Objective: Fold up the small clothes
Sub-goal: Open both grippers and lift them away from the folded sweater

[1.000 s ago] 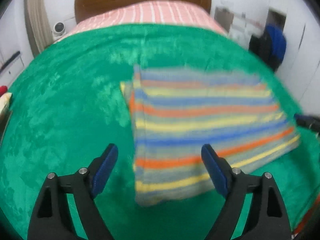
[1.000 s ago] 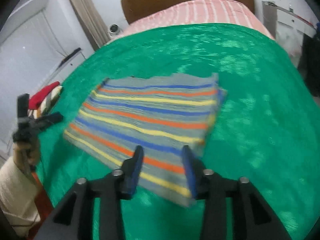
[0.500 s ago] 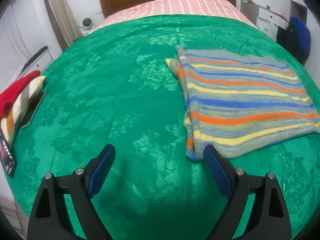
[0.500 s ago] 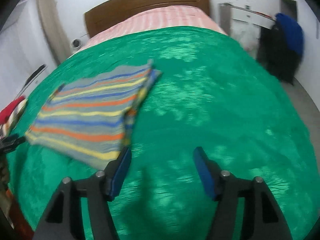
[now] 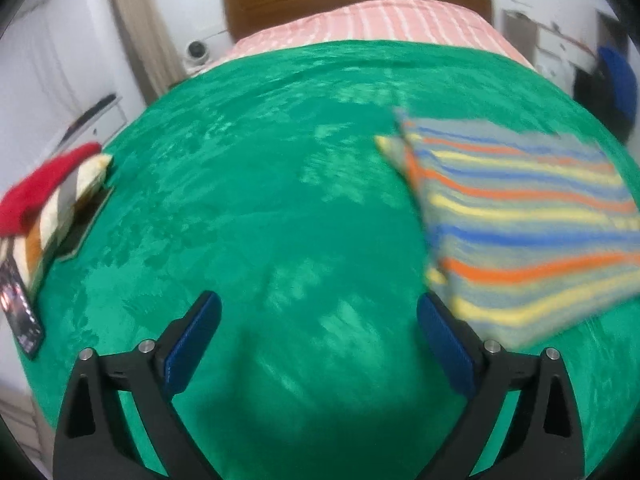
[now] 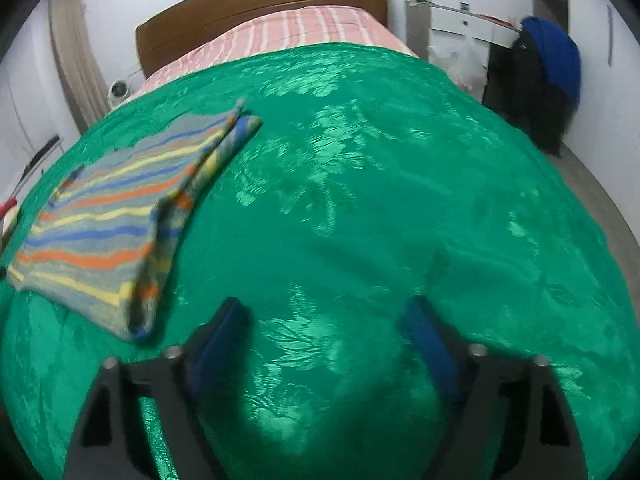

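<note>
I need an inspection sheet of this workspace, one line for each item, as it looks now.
Surface: green blanket covering the bed, wrinkled, shiny pattern.
Job's things: striped garment lying folded flat on the blanket, touched by neither gripper.
Clutter: stack of clothes with a red piece on top at the blanket's left edge; dark flat object beside it, too blurred to identify.
Grippers: left gripper open, empty; right gripper open, empty.
Cables: nothing seen.
Surroundings: wooden headboard, pink striped sheet, curtain, blue and black clothing hanging at the right.
</note>
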`<state>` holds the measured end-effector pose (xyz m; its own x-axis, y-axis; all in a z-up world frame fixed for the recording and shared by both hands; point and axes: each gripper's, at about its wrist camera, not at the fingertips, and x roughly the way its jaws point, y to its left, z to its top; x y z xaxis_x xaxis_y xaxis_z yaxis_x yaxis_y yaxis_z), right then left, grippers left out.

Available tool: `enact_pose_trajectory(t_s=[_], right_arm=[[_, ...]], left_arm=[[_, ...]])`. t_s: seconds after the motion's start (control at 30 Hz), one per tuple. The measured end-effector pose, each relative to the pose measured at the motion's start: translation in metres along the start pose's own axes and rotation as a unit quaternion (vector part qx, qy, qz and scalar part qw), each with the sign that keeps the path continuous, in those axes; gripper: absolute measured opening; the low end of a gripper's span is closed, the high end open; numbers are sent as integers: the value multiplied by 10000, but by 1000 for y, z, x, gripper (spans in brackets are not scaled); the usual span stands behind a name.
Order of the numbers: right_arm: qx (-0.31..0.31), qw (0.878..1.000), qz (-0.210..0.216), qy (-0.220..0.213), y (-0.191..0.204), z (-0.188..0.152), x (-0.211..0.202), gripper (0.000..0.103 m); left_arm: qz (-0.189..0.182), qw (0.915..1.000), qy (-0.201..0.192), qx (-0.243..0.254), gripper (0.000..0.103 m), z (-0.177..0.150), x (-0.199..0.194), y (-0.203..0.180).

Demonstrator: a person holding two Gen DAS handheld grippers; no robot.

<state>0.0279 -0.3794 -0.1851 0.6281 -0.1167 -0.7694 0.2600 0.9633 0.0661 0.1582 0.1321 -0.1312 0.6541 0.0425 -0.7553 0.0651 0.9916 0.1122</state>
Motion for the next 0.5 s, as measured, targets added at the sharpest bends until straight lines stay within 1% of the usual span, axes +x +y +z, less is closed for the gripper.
enact_pose_trajectory(t_s=[0.07, 0.1, 0.17, 0.2, 0.23, 0.27, 0.37, 0.4, 0.5], right_arm=[[-71, 10000, 1, 29, 3, 1, 4, 94], [-65, 10000, 25, 35, 2, 0, 4, 95], [-58, 10000, 36, 39, 3, 0, 4, 96], [-63, 10000, 25, 41, 3, 0, 4, 96], [-84, 10000, -6, 53, 4, 0, 5, 97], [-108, 9999, -32, 63, 5, 0, 5, 97], [-220, 9996, -136, 113, 10, 1, 5, 100], [-257, 9994, -192, 152, 12, 1, 6, 102], [-324, 9989, -276, 206, 16, 2, 6, 103]], left_arm=[[-74, 9995, 80, -289, 100, 8, 18, 17], [-85, 9988, 186, -440, 103, 11, 30, 26], [-34, 9952, 685, -695, 103, 8, 63, 40], [-146, 9941, 720, -802, 103, 4, 71, 45], [-191, 9949, 451, -880, 103, 0, 68, 48], [-167, 9955, 323, -879, 103, -4, 64, 47], [-32, 9966, 316, -760, 103, -6, 64, 42], [-30, 9966, 309, -760, 103, -6, 64, 42], [-97, 9961, 305, -817, 103, -7, 63, 44]])
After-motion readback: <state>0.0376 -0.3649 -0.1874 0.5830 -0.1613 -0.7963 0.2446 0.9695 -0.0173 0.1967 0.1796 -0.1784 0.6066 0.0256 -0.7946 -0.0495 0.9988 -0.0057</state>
